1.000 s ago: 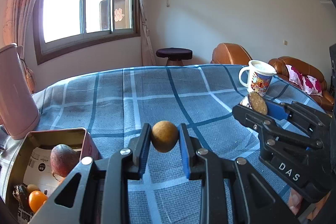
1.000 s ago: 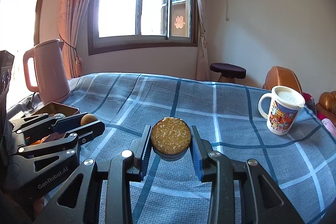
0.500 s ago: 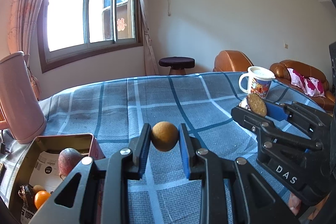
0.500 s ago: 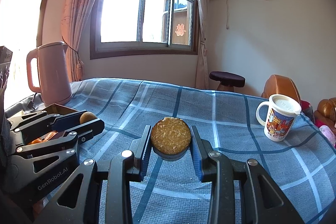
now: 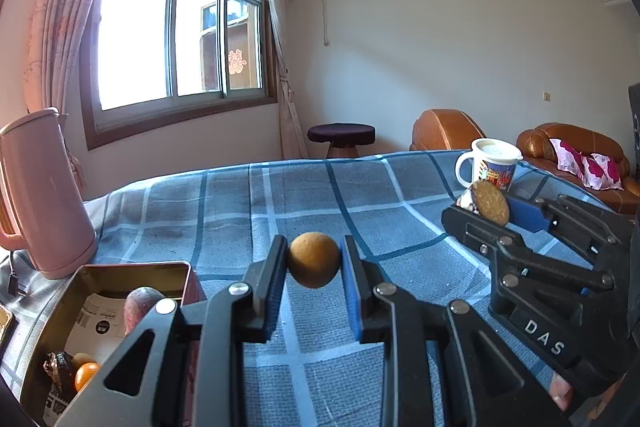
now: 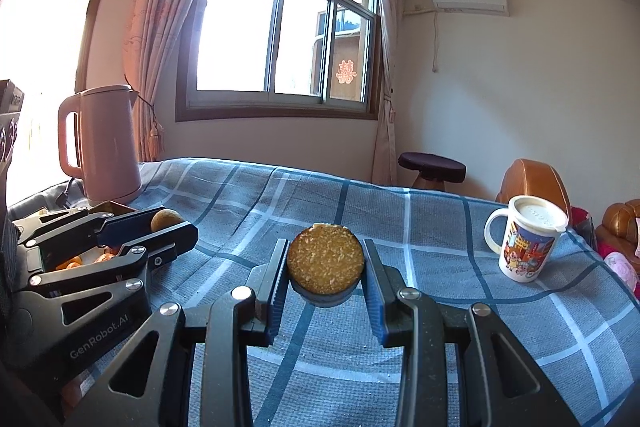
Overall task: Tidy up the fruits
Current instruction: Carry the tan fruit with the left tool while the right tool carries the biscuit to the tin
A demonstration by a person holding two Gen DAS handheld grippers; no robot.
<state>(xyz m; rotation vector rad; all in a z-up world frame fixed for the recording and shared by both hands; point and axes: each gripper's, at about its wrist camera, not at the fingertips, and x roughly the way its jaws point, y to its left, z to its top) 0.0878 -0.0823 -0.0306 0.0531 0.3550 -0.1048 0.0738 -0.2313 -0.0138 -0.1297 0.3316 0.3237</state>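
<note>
My left gripper [image 5: 314, 261] is shut on a small round brown fruit [image 5: 314, 259], held above the blue checked cloth; the fruit also shows in the right wrist view [image 6: 164, 219]. My right gripper [image 6: 325, 267] is shut on a round flat brown biscuit-like piece [image 6: 325, 263], also seen in the left wrist view [image 5: 490, 203]. An open metal tin [image 5: 132, 267] at the lower left holds a reddish fruit [image 5: 140, 303], a small orange [image 5: 86, 375] and a dark wrapped item. The two grippers are side by side above the cloth.
A pink kettle [image 5: 44, 195] stands behind the tin at the left. A white printed mug [image 6: 528, 243] with a lid stands at the right on the blue checked cloth [image 6: 420, 211]. A stool and brown sofas lie beyond the far edge.
Both grippers have risen and tilted upward, each keeping its grip. The tin and table have dropped lower in both views.
</note>
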